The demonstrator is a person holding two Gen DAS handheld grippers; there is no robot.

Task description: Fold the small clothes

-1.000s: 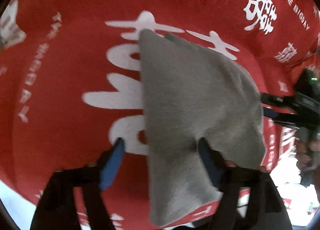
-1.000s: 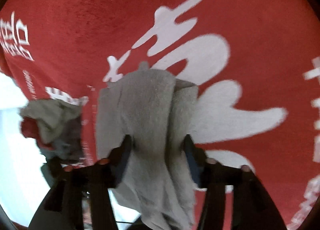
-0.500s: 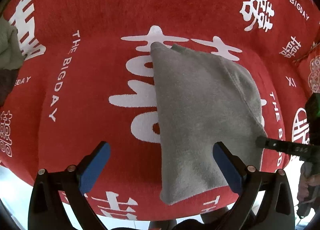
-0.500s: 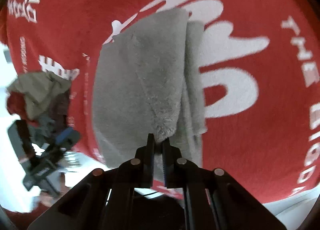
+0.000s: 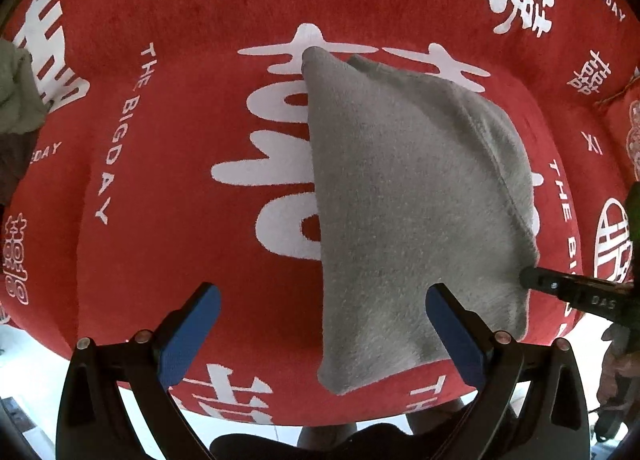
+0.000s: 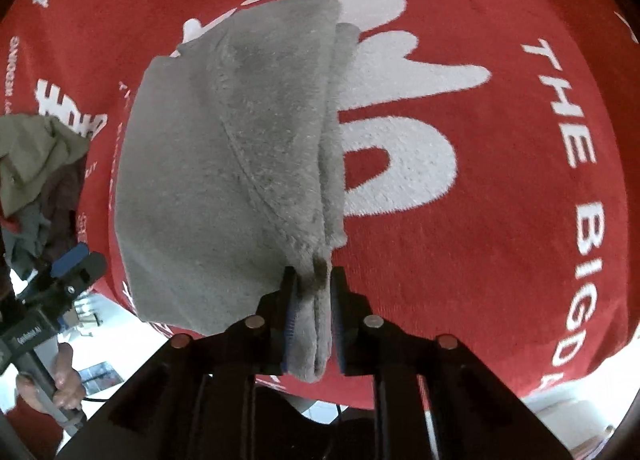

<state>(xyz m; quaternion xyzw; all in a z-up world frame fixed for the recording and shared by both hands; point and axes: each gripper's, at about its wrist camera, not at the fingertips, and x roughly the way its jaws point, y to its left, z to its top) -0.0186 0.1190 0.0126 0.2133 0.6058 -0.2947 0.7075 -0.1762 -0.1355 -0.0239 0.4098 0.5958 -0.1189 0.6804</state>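
A grey fleece cloth (image 5: 400, 200) lies folded on a red blanket (image 5: 180, 180) with white lettering. My left gripper (image 5: 323, 292) hangs above the cloth's near edge, wide open, its blue pads (image 5: 192, 328) clear of the fabric. My right gripper (image 6: 313, 284) grips a thick fold at the near corner of the cloth (image 6: 224, 160). Its jaws are opening, with the fabric still filling the gap between the pads. In the left wrist view the right gripper's fingertips (image 5: 532, 280) sit at the cloth's right edge. The left gripper's fingers (image 6: 76, 260) show at the lower left of the right wrist view.
A heap of olive, red and dark clothes (image 6: 36, 148) sits at the blanket's left edge, also seen as the clothes heap (image 5: 16, 100) in the left wrist view. A person's hand (image 6: 64, 380) holds the left gripper. White floor shows beyond the blanket's near edge.
My left gripper let go of the cloth, opened wide and drew back. My right gripper slid to the cloth's near corner and clamped on a fold; its jaws now stand slightly wider.
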